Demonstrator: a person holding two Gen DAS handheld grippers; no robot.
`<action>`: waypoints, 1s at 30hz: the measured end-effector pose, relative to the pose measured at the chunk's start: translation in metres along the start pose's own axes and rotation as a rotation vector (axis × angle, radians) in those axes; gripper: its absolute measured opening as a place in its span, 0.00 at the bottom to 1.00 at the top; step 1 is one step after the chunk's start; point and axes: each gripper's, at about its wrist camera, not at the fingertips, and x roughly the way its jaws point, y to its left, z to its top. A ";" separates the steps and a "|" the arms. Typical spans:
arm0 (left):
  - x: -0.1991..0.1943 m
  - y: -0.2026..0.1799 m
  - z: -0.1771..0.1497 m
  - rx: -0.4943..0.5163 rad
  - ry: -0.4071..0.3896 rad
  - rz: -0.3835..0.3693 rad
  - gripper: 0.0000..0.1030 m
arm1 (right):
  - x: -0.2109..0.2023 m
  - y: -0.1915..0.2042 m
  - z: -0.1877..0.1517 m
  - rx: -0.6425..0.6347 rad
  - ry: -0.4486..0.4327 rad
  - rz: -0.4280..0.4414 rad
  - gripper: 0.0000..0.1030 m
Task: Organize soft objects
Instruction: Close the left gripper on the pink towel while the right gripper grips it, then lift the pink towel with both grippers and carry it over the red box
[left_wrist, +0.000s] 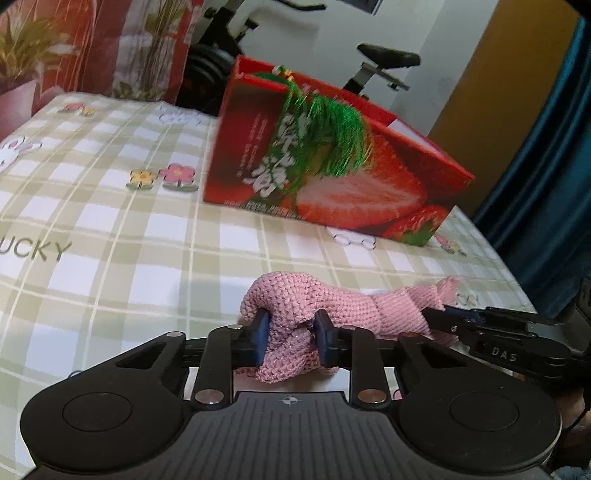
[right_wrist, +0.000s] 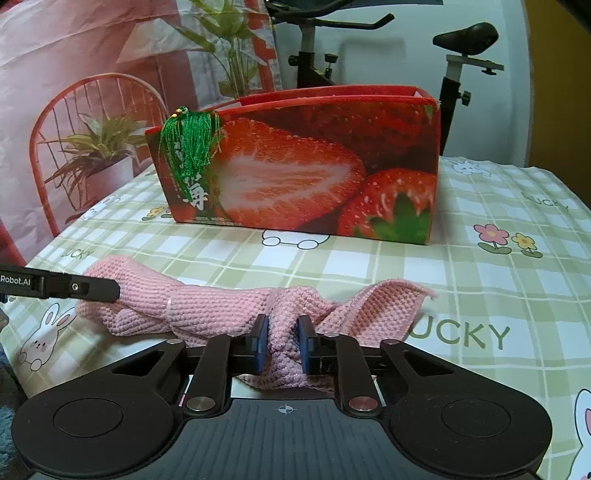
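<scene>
A pink knitted cloth (left_wrist: 295, 302) lies bunched along the near edge of the checked tablecloth (left_wrist: 110, 221). My left gripper (left_wrist: 290, 338) is shut on one end of the pink cloth. My right gripper (right_wrist: 282, 341) is shut on the middle of the same cloth (right_wrist: 207, 306), whose free corner spreads to the right. The right gripper also shows at the right of the left wrist view (left_wrist: 436, 319). The left gripper's finger shows at the left of the right wrist view (right_wrist: 85, 288), touching the cloth's end.
A red open-topped strawberry box (right_wrist: 306, 173) with a green tassel (right_wrist: 192, 147) stands on the table behind the cloth; it also shows in the left wrist view (left_wrist: 332, 162). An exercise bike (right_wrist: 458, 66) and a printed backdrop (right_wrist: 74, 92) stand behind. The tablecloth (right_wrist: 480, 277) spreads to the right.
</scene>
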 end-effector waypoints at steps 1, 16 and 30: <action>-0.002 0.000 0.001 0.002 -0.013 -0.005 0.24 | -0.001 0.000 0.001 0.003 -0.006 0.004 0.13; -0.048 -0.029 0.055 0.155 -0.234 -0.024 0.24 | -0.052 -0.002 0.063 -0.023 -0.287 0.046 0.12; 0.000 -0.031 0.168 0.133 -0.240 0.023 0.23 | -0.009 -0.017 0.178 -0.053 -0.355 -0.013 0.12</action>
